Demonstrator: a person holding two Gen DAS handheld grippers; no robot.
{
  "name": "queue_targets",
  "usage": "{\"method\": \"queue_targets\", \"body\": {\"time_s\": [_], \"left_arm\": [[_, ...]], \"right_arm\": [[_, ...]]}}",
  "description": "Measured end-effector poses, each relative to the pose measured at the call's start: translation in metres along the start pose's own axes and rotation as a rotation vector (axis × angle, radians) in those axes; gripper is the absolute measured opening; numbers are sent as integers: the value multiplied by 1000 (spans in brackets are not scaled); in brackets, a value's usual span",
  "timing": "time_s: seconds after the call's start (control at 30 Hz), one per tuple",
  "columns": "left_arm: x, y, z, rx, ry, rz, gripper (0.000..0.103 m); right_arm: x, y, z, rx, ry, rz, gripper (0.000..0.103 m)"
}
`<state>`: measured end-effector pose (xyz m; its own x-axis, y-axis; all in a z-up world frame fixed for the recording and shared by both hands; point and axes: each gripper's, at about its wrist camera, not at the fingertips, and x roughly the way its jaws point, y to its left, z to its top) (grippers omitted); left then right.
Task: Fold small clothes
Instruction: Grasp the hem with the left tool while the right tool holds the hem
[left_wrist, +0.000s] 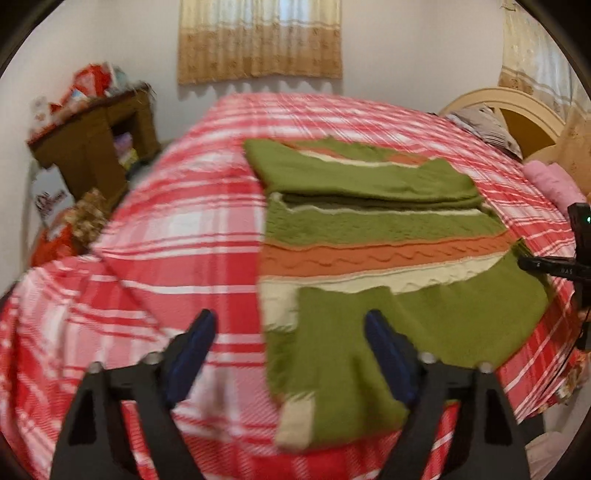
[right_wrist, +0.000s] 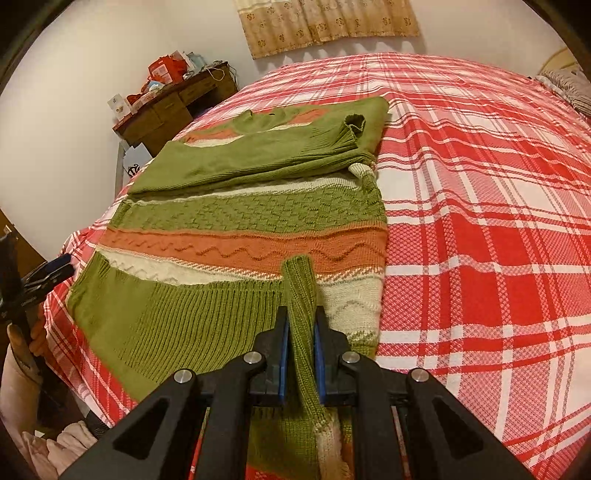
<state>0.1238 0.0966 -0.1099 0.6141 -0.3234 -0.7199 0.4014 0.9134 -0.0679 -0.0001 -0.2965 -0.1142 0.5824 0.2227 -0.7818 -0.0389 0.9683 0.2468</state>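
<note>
A knitted sweater (left_wrist: 369, 229) (right_wrist: 240, 221) in green, orange and cream bands lies flat on the red plaid bedspread (left_wrist: 184, 229) (right_wrist: 480, 221), its sleeves folded across the chest. My left gripper (left_wrist: 290, 325) hovers open over the sweater's near corner, the cloth's edge running between its blue pads without touching them. In the right wrist view it shows at the bed's left edge (right_wrist: 55, 273). My right gripper (right_wrist: 301, 317) is shut on a raised fold of the green ribbed hem. Its black body shows at the right edge of the left wrist view (left_wrist: 554, 266).
A cluttered brown wooden desk (left_wrist: 92, 147) (right_wrist: 173, 107) stands by the wall beyond the bed. A cream headboard (left_wrist: 517, 107), striped pillows (left_wrist: 487, 129) and a pink cloth (left_wrist: 550, 181) sit at the bed's head. A curtain (left_wrist: 258, 44) hangs on the far wall.
</note>
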Motion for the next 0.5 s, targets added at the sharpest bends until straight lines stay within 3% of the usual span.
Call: {"method": "queue_targets", "body": {"time_s": [0.07,0.1,0.2,0.5], "left_arm": [[10,-2,1,-16,35,-43,62],[13,-3,1,-21,48,-60,61],[15,-6,-5,-19,68,-107,61],[20,-5,-10,-47,102,-104,64]], "right_arm": [[0,0,0,1,0,-3,11],[0,0,-1,1,0,-3,11],[0,0,-1,-1,-1,-2,12],[1,-1,-2,4,-12,7,12]]}}
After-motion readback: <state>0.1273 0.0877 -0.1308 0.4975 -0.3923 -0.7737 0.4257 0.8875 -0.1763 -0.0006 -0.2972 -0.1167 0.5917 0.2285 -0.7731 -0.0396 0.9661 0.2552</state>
